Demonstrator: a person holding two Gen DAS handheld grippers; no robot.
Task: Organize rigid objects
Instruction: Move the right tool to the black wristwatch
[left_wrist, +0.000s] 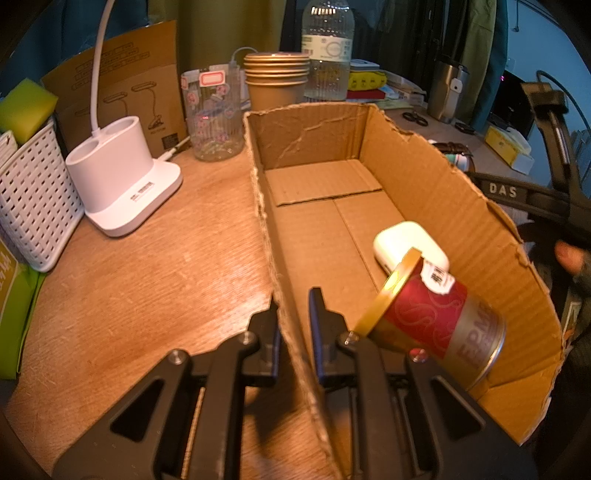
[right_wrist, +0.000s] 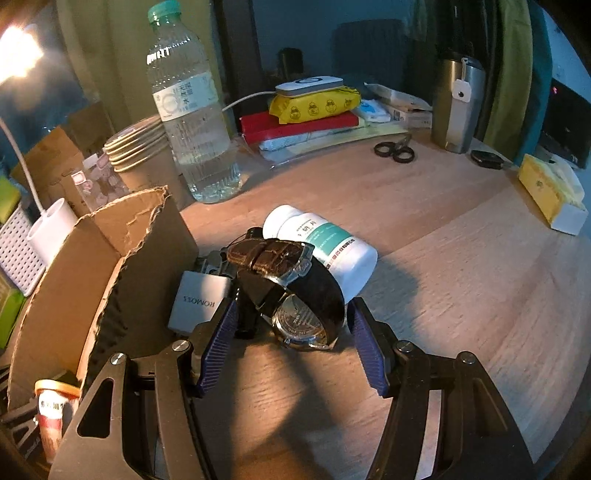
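An open cardboard box (left_wrist: 436, 192) lies on the wooden desk. Inside it are a red and gold can (left_wrist: 439, 317) on its side and a white earbud case (left_wrist: 406, 247). My left gripper (left_wrist: 293, 306) is shut on the box's left wall. In the right wrist view, a brown-strapped wristwatch (right_wrist: 295, 291) lies on the desk between the fingers of my open right gripper (right_wrist: 291, 332). A white pill bottle (right_wrist: 325, 247) lies behind the watch and a silver charger (right_wrist: 199, 299) to its left. The box (right_wrist: 122, 258) and the can (right_wrist: 55, 410) show at the left.
A white lamp base (left_wrist: 122, 181), white basket (left_wrist: 33, 206), sticker jar (left_wrist: 214, 118), stacked paper cups (left_wrist: 277, 81) and water bottle (right_wrist: 192, 122) stand behind the box. Scissors (right_wrist: 395, 151), a steel tumbler (right_wrist: 458, 107), books (right_wrist: 306, 125) and a yellow box (right_wrist: 550, 192) lie at the back right.
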